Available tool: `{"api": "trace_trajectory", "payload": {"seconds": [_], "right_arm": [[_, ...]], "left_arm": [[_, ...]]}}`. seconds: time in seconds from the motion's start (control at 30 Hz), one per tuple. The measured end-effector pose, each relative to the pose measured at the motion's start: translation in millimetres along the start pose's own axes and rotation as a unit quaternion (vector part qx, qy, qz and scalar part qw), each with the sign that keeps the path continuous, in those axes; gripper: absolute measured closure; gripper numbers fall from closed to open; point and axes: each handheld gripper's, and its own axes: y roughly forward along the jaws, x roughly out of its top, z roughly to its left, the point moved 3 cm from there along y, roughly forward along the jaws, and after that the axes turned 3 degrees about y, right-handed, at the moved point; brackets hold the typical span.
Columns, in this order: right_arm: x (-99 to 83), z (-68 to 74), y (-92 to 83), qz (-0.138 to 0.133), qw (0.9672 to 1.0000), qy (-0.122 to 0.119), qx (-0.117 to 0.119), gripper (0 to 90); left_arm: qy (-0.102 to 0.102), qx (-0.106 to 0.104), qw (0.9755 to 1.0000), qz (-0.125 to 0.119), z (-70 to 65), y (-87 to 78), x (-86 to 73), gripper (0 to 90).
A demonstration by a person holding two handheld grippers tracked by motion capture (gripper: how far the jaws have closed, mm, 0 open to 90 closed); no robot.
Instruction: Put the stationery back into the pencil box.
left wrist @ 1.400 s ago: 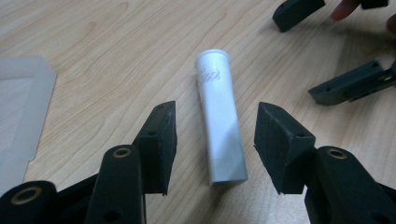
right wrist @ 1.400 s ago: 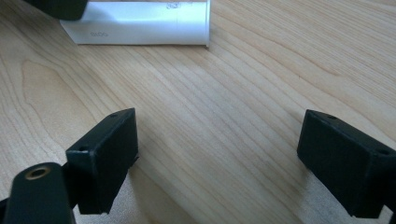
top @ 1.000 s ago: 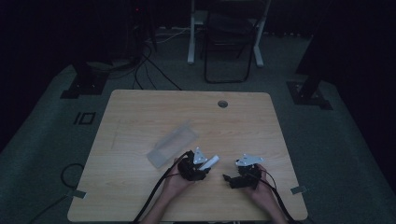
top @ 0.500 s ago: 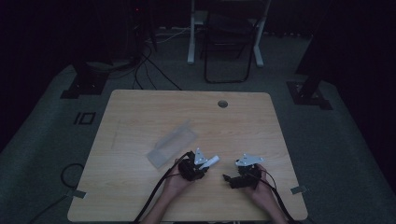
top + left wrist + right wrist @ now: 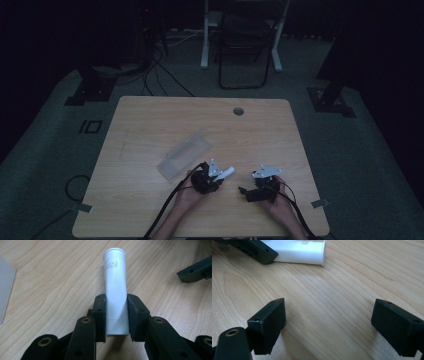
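We have the white tube (image 5: 115, 291) clamped in our left gripper (image 5: 116, 317), whose jaws have just been closing on it, at the lower centre of the desk (image 5: 150, 120). Our right gripper (image 5: 329, 325) waits released nearby. Picking up looks done; whatever follows remains.

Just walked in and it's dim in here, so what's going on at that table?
A person sits at a wooden table with a gripper in each hand. The left gripper has just been closing its jaws and now clamps a white tube near its closed end, the flared open end pointing away over the table. The right gripper is low over bare wood beside it, jaws wide open with nothing between them. A clear plastic bag lies flat to the left of the hands.
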Motion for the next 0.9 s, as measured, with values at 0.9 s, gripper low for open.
{"api": "trace_trajectory", "payload": {"seconds": [0.9], "right_arm": [[0.0, 0.0, 0.0, 0.0, 1.0, 0.0, 0.0, 12.3]], "left_arm": [[0.002, 0.008, 0.9997, -0.022, 2.2, -15.1, 5.7, 71.3]]}}
